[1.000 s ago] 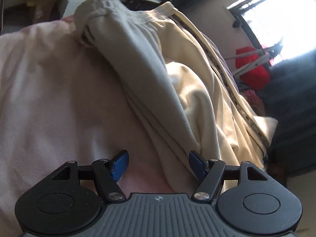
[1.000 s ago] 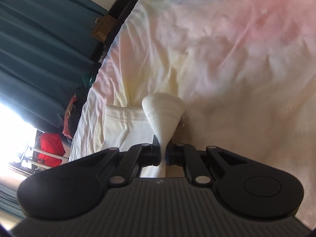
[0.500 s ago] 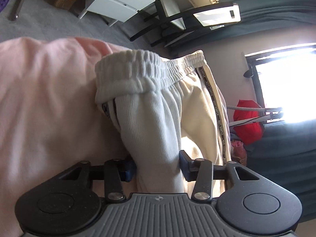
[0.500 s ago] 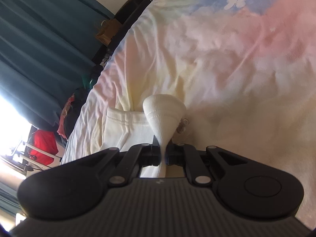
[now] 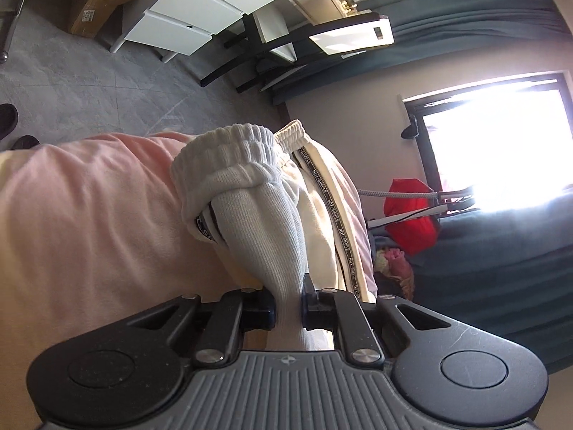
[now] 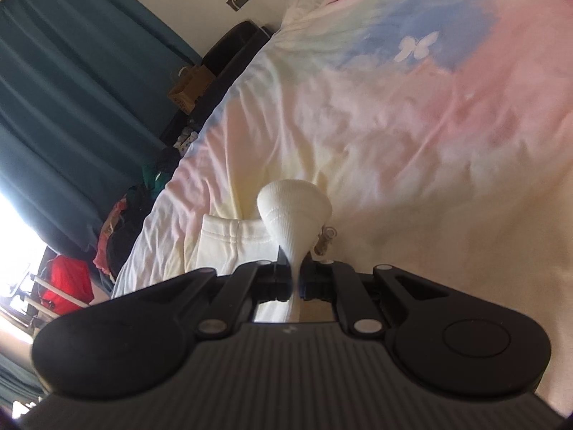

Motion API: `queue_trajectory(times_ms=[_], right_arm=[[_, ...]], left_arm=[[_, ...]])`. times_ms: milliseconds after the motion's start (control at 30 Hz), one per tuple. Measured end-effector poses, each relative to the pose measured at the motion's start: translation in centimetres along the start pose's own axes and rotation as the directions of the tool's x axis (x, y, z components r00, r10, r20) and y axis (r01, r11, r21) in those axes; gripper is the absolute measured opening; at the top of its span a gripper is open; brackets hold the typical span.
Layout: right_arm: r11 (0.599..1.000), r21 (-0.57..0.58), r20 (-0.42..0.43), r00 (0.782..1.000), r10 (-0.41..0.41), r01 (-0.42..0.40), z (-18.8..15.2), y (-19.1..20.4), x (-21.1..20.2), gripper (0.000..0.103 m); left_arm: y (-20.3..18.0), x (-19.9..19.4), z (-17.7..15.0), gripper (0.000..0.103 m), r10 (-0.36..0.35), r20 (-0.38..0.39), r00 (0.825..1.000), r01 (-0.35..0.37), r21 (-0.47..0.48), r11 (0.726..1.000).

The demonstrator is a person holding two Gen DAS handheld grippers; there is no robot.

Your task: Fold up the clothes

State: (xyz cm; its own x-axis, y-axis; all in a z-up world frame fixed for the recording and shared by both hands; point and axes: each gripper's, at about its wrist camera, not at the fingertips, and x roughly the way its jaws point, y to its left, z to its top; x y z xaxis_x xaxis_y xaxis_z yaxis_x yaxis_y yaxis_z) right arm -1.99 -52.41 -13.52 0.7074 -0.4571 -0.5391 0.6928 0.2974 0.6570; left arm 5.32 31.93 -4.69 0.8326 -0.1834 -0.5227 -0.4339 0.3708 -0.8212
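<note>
The cream trousers [image 5: 322, 222] lie on the bed [image 6: 412, 125], both ends pinched; left claw [image 5: 288, 308] clamps the ribbed waistband bunch, right claw [image 6: 294, 279] clamps a cuff; this looks like the grasp stage; next, I'd say, lift together and lay one end over the other.

In the left wrist view the ribbed off-white cuff of the cream track trousers [image 5: 263, 236] vanishes between the closed jaws of the left gripper [image 5: 288, 311], so how much cloth is pinched stays hidden, and the window [image 5: 501, 143] is blown out to white. In the right wrist view the right gripper [image 6: 294, 283] covers the lower part of the same cream garment [image 6: 229, 247], and the small pale dangling thing [image 6: 324, 240] beside the bunched cuff is too blurred to identify.
</note>
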Motion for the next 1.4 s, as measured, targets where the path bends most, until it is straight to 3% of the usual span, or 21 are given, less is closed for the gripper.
queue_trajectory(times_ms=[133, 267, 367, 533, 600, 667, 700, 733, 800, 933, 1067, 1233, 1300, 1400], right_arm=[[0.996, 0.0, 0.045, 0.995, -0.087, 0.087, 0.4, -0.5, -2.0, 0.006], [0.978, 0.024, -0.032, 0.978, -0.205, 0.205, 0.4, -2.5, -1.7, 0.006], [0.974, 0.029, -0.069, 0.973, -0.221, 0.224, 0.3, -3.0, -1.2, 0.007], [0.972, 0.022, -0.108, 0.967, -0.229, 0.233, 0.3, -3.3, -1.0, 0.012], [0.976, 0.018, -0.103, 0.971, -0.215, 0.218, 0.5, -3.0, -1.4, 0.016], [0.98, 0.015, -0.087, 0.976, -0.198, 0.2, 0.8, -2.8, -1.9, 0.04], [0.98, 0.013, -0.057, 0.978, -0.199, 0.201, 0.9, -2.5, -2.3, 0.067], [0.98, -0.006, -0.015, 0.98, -0.197, 0.197, 1.1, -2.0, -2.8, 0.082], [0.98, -0.044, 0.07, 0.979, -0.19, 0.193, 1.3, -1.0, -3.8, 0.083], [0.97, -0.203, 0.126, 0.986, -0.109, 0.133, 1.2, 1.6, -4.3, 0.083], [0.923, -0.375, 0.104, 0.993, -0.049, 0.085, -0.1, 4.7, -3.7, 0.082], [0.818, -0.576, 0.048, 0.997, 0.052, -0.015, -3.2, 8.9, -4.6, 0.082], [0.78, -0.622, 0.011, 0.994, 0.104, -0.075, -4.5, 10.4, -5.6, 0.082], [0.763, -0.622, -0.056, 0.981, 0.184, -0.178, -6.4, 12.0, -7.3, 0.082]], left_arm=[[0.5, -3.2, 0.0, 0.012, 0.083, 0.001, 0.997, -0.083, 0.089, 0.993], [1.9, -3.3, -1.0, 0.012, 0.182, -0.003, 0.983, -0.178, 0.201, 0.963], [2.6, -2.2, -1.6, 0.013, 0.255, 0.002, 0.967, -0.243, 0.313, 0.918], [2.0, -1.9, -2.9, 0.019, 0.254, 0.024, 0.967, -0.239, 0.429, 0.871], [1.4, -2.3, -3.2, 0.028, 0.258, 0.028, 0.966, -0.24, 0.47, 0.85], [0.8, -2.9, -3.5, 0.042, 0.263, 0.032, 0.964, -0.242, 0.508, 0.827], [0.4, -3.4, -3.8, 0.05, 0.262, 0.047, 0.964, -0.246, 0.534, 0.809], [0.0, -3.9, -4.2, 0.055, 0.259, 0.066, 0.964, -0.25, 0.562, 0.789], [-0.7, -4.9, -5.0, 0.067, 0.251, 0.103, 0.963, -0.26, 0.614, 0.745], [-2.8, -6.4, -7.3, 0.077, 0.214, 0.144, 0.966, -0.252, 0.694, 0.674], [-5.7, -6.5, -10.2, 0.083, 0.143, 0.143, 0.979, -0.201, 0.762, 0.616], [-9.2, -4.6, -15.1, 0.086, 0.065, 0.148, 0.987, -0.16, 0.827, 0.539], [-10.3, -3.0, -17.2, 0.088, 0.04, 0.119, 0.992, -0.123, 0.846, 0.519], [-11.8, 0.0, -20.0, 0.089, 0.046, 0.076, 0.996, -0.089, 0.87, 0.486]])
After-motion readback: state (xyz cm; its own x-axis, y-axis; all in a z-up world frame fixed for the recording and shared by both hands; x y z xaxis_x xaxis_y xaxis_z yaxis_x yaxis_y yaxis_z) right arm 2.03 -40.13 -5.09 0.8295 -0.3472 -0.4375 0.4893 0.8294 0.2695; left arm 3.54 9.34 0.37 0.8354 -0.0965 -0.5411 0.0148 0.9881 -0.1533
